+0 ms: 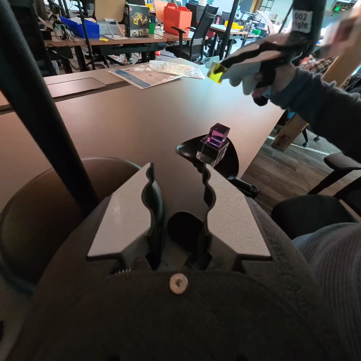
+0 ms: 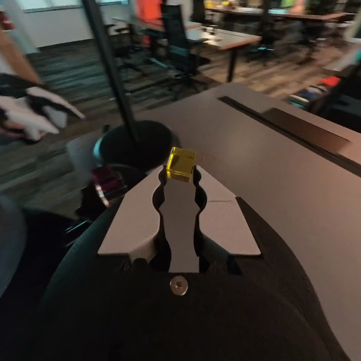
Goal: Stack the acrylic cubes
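My right gripper (image 2: 180, 171) is shut on a clear yellow cube (image 2: 181, 167), pinched at the fingertips and held in the air above the table (image 2: 254, 185). The left wrist view shows the same gripper (image 1: 220, 68) with the yellow cube (image 1: 217, 72) high at the right. My left gripper (image 1: 178, 168) is open and empty, low over the table (image 1: 136, 121). Just beyond its right fingertip a purple cube (image 1: 219, 134) sits on a larger clear cube (image 1: 212, 153), which stands on a black dish (image 1: 230, 160). The stack shows blurred in the right wrist view (image 2: 108, 182).
A black pole (image 1: 39, 109) rises at the left from a round base (image 2: 136, 142). A brown round container (image 1: 48, 205) sits left of my left gripper. Papers (image 1: 156, 74) lie at the table's far edge. Chairs and desks stand behind. The table edge drops to the floor at the right.
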{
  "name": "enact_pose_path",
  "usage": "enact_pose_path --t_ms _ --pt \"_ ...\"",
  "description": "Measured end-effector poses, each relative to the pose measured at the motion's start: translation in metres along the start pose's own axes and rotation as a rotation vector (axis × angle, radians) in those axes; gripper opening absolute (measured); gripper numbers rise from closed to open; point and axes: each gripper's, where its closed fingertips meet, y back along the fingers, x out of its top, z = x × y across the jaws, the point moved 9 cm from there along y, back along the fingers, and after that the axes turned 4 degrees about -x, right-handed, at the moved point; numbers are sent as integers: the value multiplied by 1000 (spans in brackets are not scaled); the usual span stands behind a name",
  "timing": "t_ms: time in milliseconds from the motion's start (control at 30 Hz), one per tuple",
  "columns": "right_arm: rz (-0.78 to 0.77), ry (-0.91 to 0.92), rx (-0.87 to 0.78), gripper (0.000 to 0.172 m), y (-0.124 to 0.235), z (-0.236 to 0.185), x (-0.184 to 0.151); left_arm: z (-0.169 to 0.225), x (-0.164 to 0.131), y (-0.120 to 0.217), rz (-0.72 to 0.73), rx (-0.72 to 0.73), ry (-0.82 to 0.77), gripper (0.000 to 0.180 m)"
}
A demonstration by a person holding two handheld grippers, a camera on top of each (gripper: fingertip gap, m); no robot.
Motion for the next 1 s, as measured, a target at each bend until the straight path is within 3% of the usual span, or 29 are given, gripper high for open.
enact_pose_path --t_ms 200,367,867,1000 --pt "-59 94 421 24 -23 -33 12 2 -3 16 17 48 3 48" --pt "-158 121 640 24 -44 -53 10 2 -6 28 20 83 7 48" --pt "-264 186 678 25 -59 -59 8 -2 -13 52 18 137 43 51" --pt "-210 144 582 56 -47 -61 22 -7 -13 67 39 160 49 60"
